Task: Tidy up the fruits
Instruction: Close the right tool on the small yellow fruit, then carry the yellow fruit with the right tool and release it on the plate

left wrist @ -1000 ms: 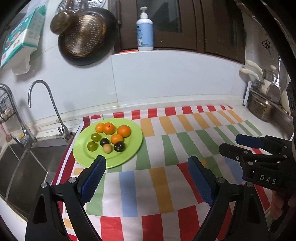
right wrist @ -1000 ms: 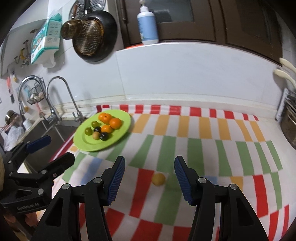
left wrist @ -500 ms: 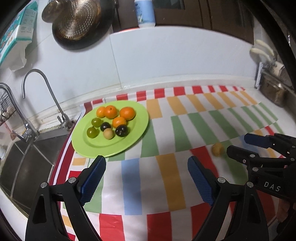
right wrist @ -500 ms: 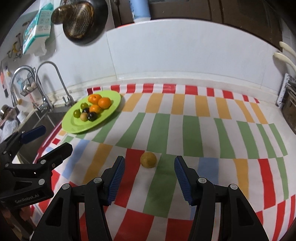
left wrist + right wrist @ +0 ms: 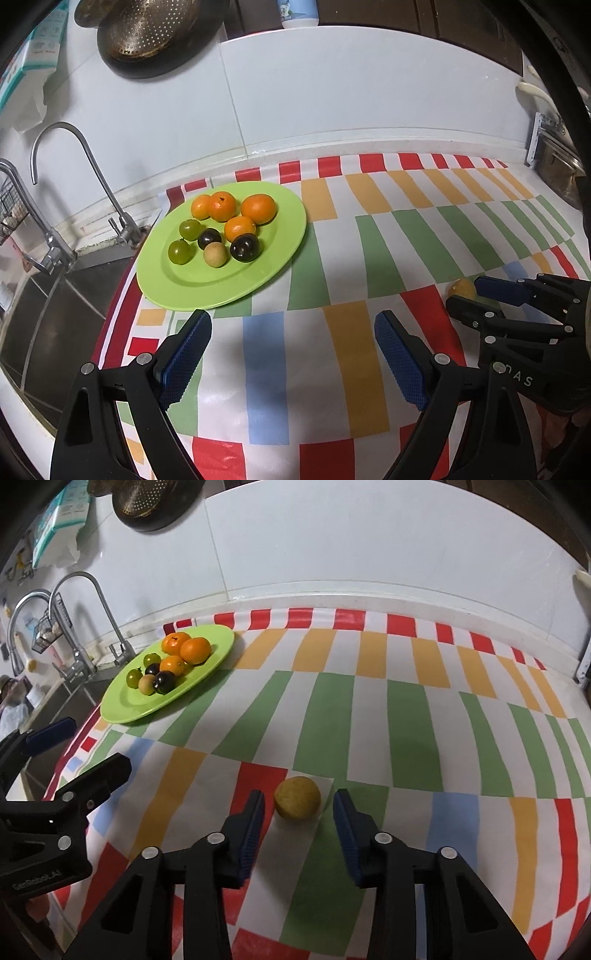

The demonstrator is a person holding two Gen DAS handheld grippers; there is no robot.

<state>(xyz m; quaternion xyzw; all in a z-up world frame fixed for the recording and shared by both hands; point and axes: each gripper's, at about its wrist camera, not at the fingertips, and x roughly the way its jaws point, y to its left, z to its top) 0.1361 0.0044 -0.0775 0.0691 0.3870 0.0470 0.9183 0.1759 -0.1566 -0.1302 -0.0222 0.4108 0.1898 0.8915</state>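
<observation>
Since the earlier frame our right gripper (image 5: 298, 810) has dropped toward the yellow-brown fruit (image 5: 297, 797) and its jaws have just been closing, the fruit between them, untouched, on the striped tablecloth (image 5: 369, 720). Our left gripper (image 5: 291, 350), marked "GenRobot.AI", stands spread wide near the green plate (image 5: 221, 288) of fruit.

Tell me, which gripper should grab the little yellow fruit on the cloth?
Right gripper: its closing jaws already flank the yellow fruit, gaps showing. The left gripper hangs open over bare cloth.
</observation>
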